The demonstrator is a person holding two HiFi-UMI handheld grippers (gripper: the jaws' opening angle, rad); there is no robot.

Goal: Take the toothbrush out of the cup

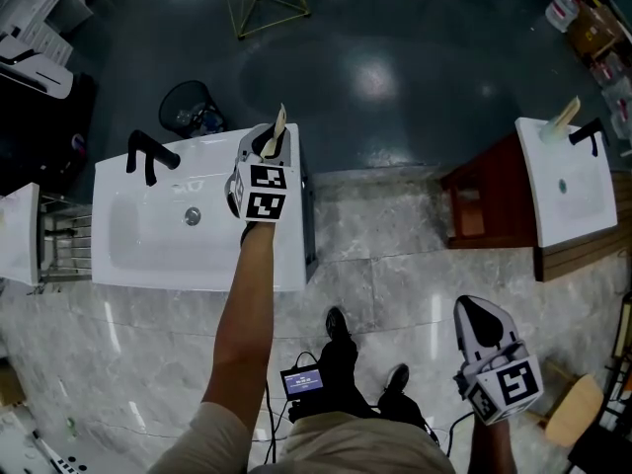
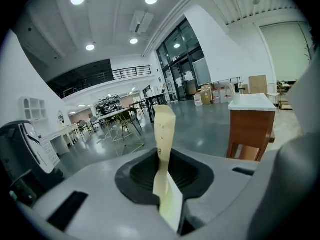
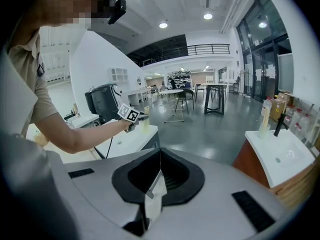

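toothbrush point(image 2: 164, 130): cream, plain, in the left gripper's jaws
left gripper point(image 1: 267, 151): grey shell, black jaw well, cube of black-and-white squares
basin point(image 1: 128, 257): white, beneath the gripper
tap point(image 1: 148, 154): black
floor point(image 1: 395, 275): grey-veined marble

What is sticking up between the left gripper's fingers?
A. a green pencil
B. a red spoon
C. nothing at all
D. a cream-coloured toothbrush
D: in the left gripper view the cream toothbrush stands up between the fingers of the left gripper, which are closed on it.
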